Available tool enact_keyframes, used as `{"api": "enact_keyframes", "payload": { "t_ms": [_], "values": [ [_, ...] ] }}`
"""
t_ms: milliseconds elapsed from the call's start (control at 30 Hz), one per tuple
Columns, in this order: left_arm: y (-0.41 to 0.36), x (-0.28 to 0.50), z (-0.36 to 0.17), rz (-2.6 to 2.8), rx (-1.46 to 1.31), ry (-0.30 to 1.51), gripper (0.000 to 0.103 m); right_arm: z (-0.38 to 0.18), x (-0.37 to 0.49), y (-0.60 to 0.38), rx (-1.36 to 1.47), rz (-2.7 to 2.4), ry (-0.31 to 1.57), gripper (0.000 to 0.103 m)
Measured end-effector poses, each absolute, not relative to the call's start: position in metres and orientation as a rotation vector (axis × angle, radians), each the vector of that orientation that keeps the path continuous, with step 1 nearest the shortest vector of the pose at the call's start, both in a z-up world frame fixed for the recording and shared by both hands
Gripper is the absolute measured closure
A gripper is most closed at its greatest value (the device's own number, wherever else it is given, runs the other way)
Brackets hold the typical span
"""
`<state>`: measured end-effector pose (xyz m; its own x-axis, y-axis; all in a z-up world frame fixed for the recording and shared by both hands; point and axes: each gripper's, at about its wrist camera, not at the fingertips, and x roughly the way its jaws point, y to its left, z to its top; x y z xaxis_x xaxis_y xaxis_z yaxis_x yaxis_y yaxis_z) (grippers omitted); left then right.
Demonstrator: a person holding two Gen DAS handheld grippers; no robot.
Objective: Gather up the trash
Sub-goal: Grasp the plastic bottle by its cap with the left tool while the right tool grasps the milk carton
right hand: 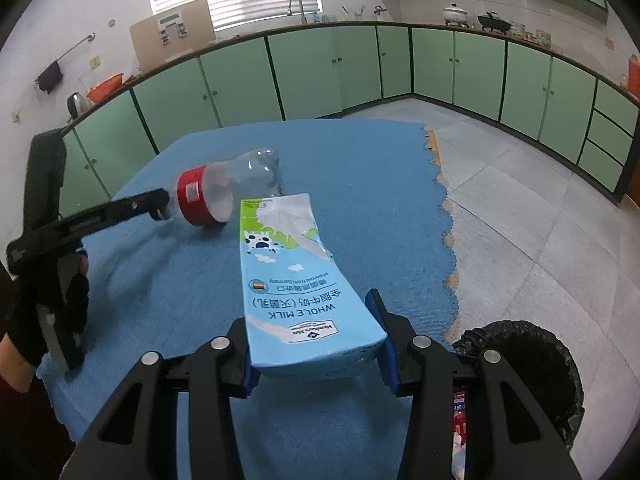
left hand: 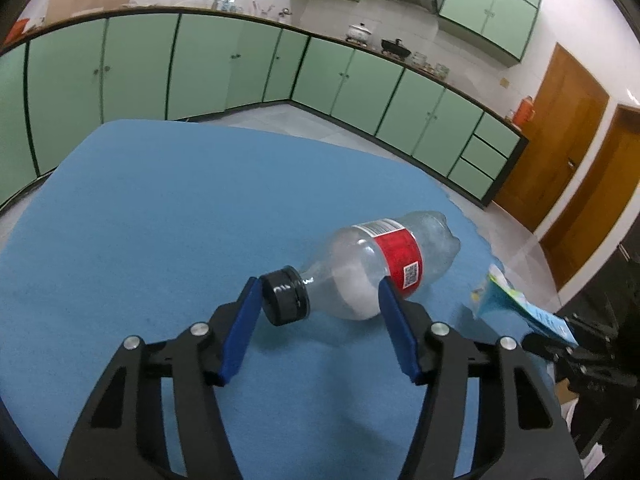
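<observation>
Clear plastic bottle (left hand: 372,270) empty, capped, between spread left fingers (left hand: 240,328), right fingers (right hand: 382,332) pinching milk carton (right hand: 296,280)

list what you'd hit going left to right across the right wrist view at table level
gloved hand holding the left gripper → plastic bottle lying on the blue cloth → milk carton clamped in the right gripper → black-lined trash bin on the floor

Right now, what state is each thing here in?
Bottle: lying on its side, capped, looks empty.
Milk carton: clamped at one end, flattened.
Left gripper: jaws around the bottle's neck end, grip unclear.
Right gripper: shut on the carton.
Trash bin: bag-lined, open.
</observation>
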<state>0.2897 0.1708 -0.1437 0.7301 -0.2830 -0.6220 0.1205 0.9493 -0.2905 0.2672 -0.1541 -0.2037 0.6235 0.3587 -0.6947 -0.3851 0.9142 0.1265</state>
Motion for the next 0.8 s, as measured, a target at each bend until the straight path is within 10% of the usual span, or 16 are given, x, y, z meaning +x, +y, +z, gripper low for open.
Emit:
{"api": "enact_keyframes", "payload": {
  "t_ms": [800],
  "values": [
    [0.138,0.299,-0.156,-0.393,-0.147,0.778,0.035,-0.215,0.275,-0.154,-0.003,0.393,0.815,0.057]
  ]
}}
